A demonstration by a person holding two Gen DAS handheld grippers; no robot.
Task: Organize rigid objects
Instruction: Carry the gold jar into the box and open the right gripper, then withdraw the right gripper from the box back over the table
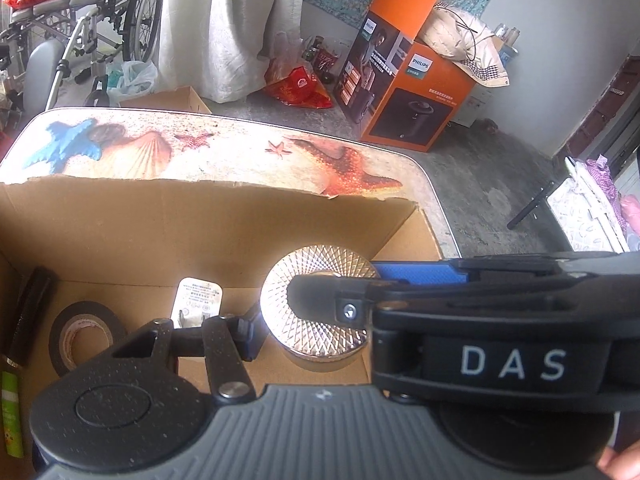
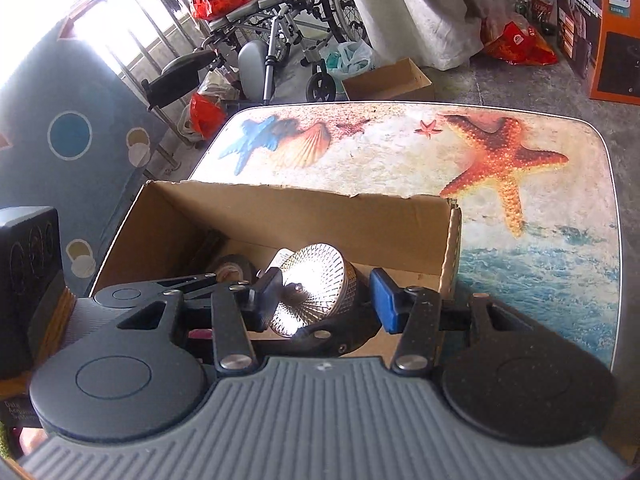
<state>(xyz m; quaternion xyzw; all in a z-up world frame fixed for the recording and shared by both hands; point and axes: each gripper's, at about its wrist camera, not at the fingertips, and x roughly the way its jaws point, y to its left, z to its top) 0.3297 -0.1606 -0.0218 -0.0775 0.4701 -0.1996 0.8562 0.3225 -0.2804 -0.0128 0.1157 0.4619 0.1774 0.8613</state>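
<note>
A silver ridged round tin (image 1: 316,308) lies inside the open cardboard box (image 1: 160,224), beside a roll of black tape (image 1: 86,336) and a white charger plug (image 1: 196,304). In the right wrist view the tin (image 2: 316,284) sits tilted between my right gripper's (image 2: 326,300) spread pads, the blue pad (image 2: 382,300) apart from it; the gripper is open. My left gripper (image 1: 320,312) is low over the box, with the right gripper's black body (image 1: 500,344) crossing in front and hiding its right finger. Its blue pad (image 1: 420,272) shows behind the tin.
The box stands on a table with a starfish-print top (image 2: 500,168). A black stick (image 1: 30,316) and a green item (image 1: 10,412) lie at the box's left. A black block (image 2: 24,280) stands left of the box. An orange carton (image 1: 404,80), a wheelchair (image 2: 288,24) and bags stand on the floor beyond.
</note>
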